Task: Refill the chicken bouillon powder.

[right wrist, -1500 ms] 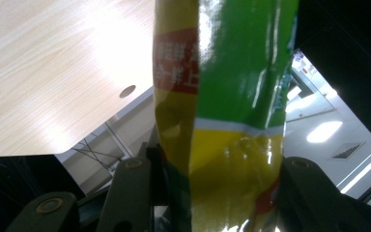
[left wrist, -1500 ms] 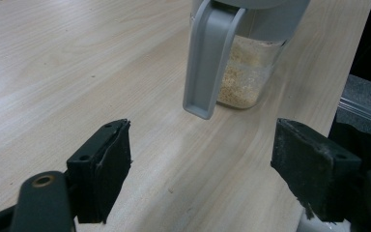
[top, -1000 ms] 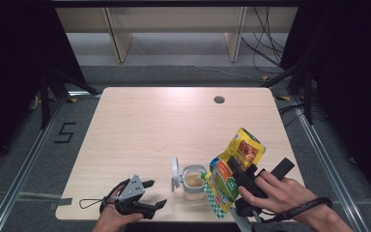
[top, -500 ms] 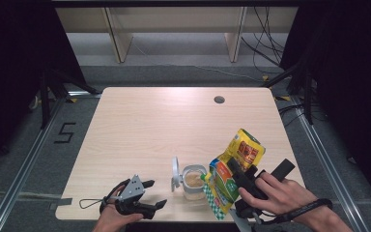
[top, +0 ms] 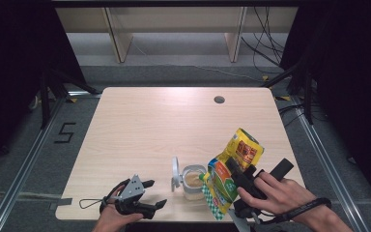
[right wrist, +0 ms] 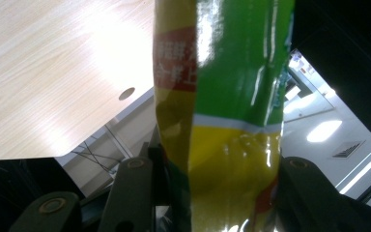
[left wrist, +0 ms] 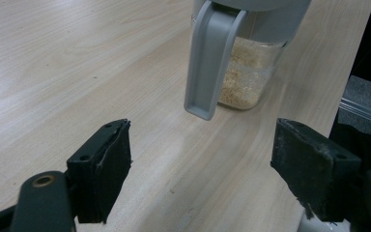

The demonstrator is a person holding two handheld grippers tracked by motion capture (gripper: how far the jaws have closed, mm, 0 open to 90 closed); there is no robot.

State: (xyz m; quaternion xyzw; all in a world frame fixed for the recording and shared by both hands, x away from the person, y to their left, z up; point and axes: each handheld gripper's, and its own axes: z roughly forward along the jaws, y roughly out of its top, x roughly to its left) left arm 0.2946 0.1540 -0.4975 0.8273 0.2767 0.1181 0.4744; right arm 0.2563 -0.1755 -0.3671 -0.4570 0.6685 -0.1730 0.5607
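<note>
A clear jar with pale grains in it stands near the table's front edge, its grey flip lid swung open to the left. My right gripper is shut on a yellow and green snack bag, tilted with its lower end over the jar's mouth. In the right gripper view the bag stands pinched between the jaws. My left gripper rests open on the table to the jar's left. Its view looks at the jar and hanging lid beyond the empty jaws.
The wooden table has a round cable hole at the back right. Metal rails run along both sides on the floor, and shelf legs stand behind the table. Cables lie at the back right.
</note>
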